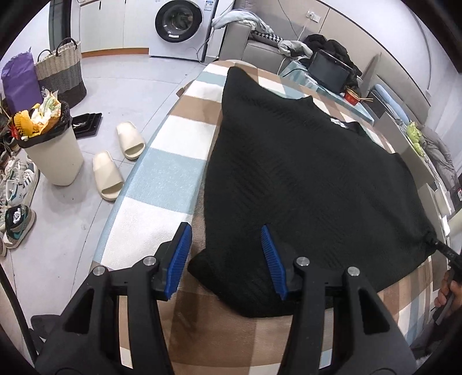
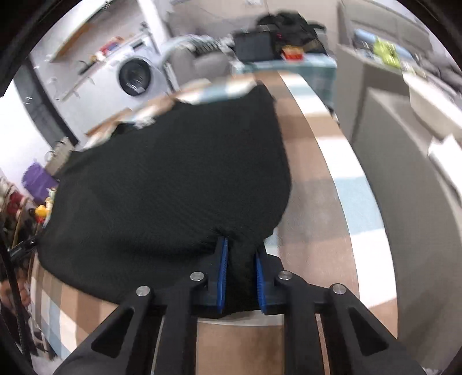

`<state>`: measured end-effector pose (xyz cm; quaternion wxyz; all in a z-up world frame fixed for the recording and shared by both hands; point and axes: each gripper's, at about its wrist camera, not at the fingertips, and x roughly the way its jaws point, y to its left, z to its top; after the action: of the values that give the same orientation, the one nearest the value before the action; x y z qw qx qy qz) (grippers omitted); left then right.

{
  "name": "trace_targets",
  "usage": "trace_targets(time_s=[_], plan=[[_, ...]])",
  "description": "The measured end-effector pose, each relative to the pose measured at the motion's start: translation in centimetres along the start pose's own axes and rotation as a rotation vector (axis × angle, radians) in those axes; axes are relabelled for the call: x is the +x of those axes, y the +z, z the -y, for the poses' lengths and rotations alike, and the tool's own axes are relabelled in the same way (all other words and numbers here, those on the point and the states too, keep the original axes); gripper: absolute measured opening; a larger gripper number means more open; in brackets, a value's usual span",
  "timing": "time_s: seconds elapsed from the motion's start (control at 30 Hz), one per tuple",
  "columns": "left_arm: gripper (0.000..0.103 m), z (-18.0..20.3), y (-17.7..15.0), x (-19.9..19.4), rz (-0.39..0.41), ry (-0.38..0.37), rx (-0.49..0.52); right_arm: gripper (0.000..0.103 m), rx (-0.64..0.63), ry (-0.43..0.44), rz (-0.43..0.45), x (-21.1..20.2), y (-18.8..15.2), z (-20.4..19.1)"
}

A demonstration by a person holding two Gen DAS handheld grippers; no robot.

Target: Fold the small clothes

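Observation:
A black knitted garment point(image 1: 303, 173) lies spread flat on a table covered with a checked cloth point(image 1: 167, 173). My left gripper point(image 1: 225, 230) hovers open over its near left corner. The left blue pad point(image 1: 179, 253) stands clear of the cloth and the right pad point(image 1: 271, 253) rests over the fabric. In the right wrist view my right gripper point(image 2: 241, 245) is shut on a bunched near corner of the garment point(image 2: 173, 178), which rises slightly there. That gripper point(image 1: 444, 248) also shows at the garment's right corner in the left wrist view, with a hand point(image 1: 450, 291) behind it.
Left of the table, the floor holds a full waste bin point(image 1: 52, 150), two cream slippers point(image 1: 115, 161), sneakers point(image 1: 17, 202) and a woven basket point(image 1: 62, 69). A washing machine point(image 1: 179, 23) stands at the back. A dark screen point(image 1: 329, 70) and a red bowl point(image 1: 352, 96) sit beyond the table's far end.

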<state>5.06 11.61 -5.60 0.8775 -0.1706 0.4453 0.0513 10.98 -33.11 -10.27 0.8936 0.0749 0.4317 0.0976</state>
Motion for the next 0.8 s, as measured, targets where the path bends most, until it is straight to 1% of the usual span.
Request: trace_targets(time_s=[0.03,0.07,0.17,0.23,0.3,0.33,0.37,0.4,0.57,0.63,0.67,0.7,0.73,0.8], plan=[[0.047,0.2,0.0,-0.2,0.003,0.008,0.003,0.015,-0.002,0.007,0.018,-0.5,-0.1,0.0],[0.047,0.3,0.0,-0.5,0.008,0.01,0.006,0.015,0.001,0.004,0.017,-0.7,-0.3,0.2],[0.047,0.7,0.0,-0.9,0.022,0.001,0.013,0.015,0.028,-0.056,-0.083,1.0,-1.6,1.0],[0.047,0.6,0.0,-0.9,0.02,-0.019,0.007,0.018,0.053,-0.038,-0.081,0.9,-1.5,1.1],[0.047,0.5,0.1,-0.5,0.01,-0.028,0.001,0.03,0.079,-0.002,-0.06,0.5,-0.8,1.3],[0.047,0.5,0.3,-0.2,0.007,-0.029,-0.002,0.045,0.087,0.013,-0.052,0.3,-0.5,1.5],[0.047,0.5,0.3,0.1,-0.001,-0.041,-0.003,0.051,0.091,0.014,-0.035,0.3,-0.3,1.7],[0.047,0.5,0.5,0.5,-0.008,-0.043,-0.002,0.051,0.092,0.012,-0.027,0.4,0.0,1.9],[0.047,0.2,1.1,2.5,-0.034,-0.027,-0.04,0.051,0.107,0.022,-0.052,2.3,1.2,2.5],[0.046,0.2,1.3,2.7,-0.026,-0.024,-0.052,0.05,0.095,0.003,-0.074,3.2,1.3,2.2],[0.037,0.3,1.3,2.8,-0.024,-0.028,-0.053,0.044,0.083,-0.004,-0.074,3.5,1.2,1.8],[0.024,0.3,1.4,2.9,-0.021,-0.034,-0.052,0.039,0.072,-0.012,-0.071,3.8,1.2,1.5],[0.021,0.3,1.4,2.9,-0.018,-0.04,-0.05,0.033,0.059,-0.02,-0.065,3.9,1.2,1.1],[0.007,0.5,1.5,2.7,0.008,-0.039,-0.051,0.025,0.03,-0.049,-0.051,4.1,1.1,0.2]])
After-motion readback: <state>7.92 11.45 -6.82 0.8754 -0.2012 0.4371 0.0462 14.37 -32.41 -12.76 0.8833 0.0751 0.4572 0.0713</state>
